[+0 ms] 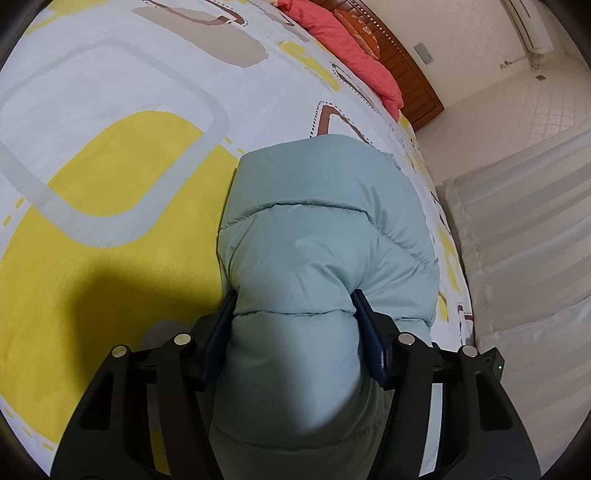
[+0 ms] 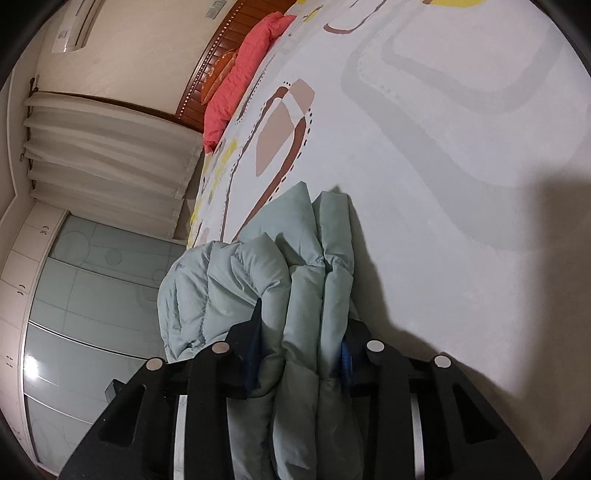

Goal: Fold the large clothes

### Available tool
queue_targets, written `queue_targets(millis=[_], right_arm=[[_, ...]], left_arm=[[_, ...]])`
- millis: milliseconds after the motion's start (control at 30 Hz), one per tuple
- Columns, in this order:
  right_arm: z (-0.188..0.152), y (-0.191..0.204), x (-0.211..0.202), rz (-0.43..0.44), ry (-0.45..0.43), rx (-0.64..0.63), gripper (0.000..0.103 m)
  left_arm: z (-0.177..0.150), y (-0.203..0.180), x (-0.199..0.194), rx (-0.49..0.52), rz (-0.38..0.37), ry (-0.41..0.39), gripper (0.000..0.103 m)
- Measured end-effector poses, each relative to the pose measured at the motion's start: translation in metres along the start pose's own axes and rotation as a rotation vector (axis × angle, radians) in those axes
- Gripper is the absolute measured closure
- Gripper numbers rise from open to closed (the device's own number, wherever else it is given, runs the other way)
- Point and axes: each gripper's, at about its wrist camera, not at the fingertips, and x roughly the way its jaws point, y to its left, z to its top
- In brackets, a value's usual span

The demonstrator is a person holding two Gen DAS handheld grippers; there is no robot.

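A pale green quilted puffer jacket point(image 1: 317, 221) is held up over a bed with a white, yellow and brown patterned sheet point(image 1: 110, 155). My left gripper point(image 1: 293, 306) is shut on a thick padded section of the jacket, which bulges out between the fingers and hangs forward. In the right wrist view my right gripper point(image 2: 303, 325) is shut on several bunched folds of the same jacket point(image 2: 258, 280). The bunched folds hang near the edge of the bed sheet point(image 2: 424, 147). Its far end touches the sheet.
A coral pink quilt point(image 1: 347, 40) lies by the wooden headboard point(image 1: 410, 70) at the bed's far end. White curtains point(image 1: 524, 229) and a wall stand beside the bed. A glass-fronted wardrobe point(image 2: 81, 314) and an air conditioner point(image 2: 77, 29) show in the right wrist view.
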Motion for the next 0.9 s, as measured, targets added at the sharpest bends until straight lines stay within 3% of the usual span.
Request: queue_targets(millis=[167, 233, 300, 400, 533, 567, 600, 667, 900], right_arm=[[-0.001, 0.005, -0.005, -0.013, 0.002, -0.019, 0.068], [-0.004, 0.008, -0.011, -0.013, -0.002, -0.019, 0.066], [-0.007, 0.010, -0.018, -0.009, -0.008, -0.029, 0.050], [-0.017, 0.010, -0.031, 0.003, -0.016, -0.040, 0.038], [-0.041, 0.005, -0.045, 0.012, -0.001, -0.037, 0.038], [-0.046, 0.002, -0.045, 0.016, 0.008, -0.034, 0.043], [-0.051, 0.001, -0.045, 0.007, 0.013, -0.037, 0.053], [-0.055, -0.002, -0.038, 0.009, 0.040, -0.035, 0.058], [-0.057, 0.006, -0.042, -0.014, 0.028, -0.060, 0.058]], left_arm=[[-0.001, -0.001, -0.005, 0.014, 0.008, -0.004, 0.043], [-0.004, -0.002, -0.010, 0.005, 0.013, -0.003, 0.037], [-0.008, -0.002, -0.017, -0.006, 0.012, 0.006, 0.030], [-0.018, -0.003, -0.032, -0.001, 0.003, 0.003, 0.024], [-0.041, 0.000, -0.046, 0.017, -0.021, 0.002, 0.025], [-0.045, 0.000, -0.047, 0.026, -0.018, -0.002, 0.028], [-0.049, -0.001, -0.047, 0.041, -0.017, -0.004, 0.037], [-0.053, -0.004, -0.047, 0.072, 0.003, -0.011, 0.042], [-0.055, -0.008, -0.055, 0.088, 0.033, -0.012, 0.042]])
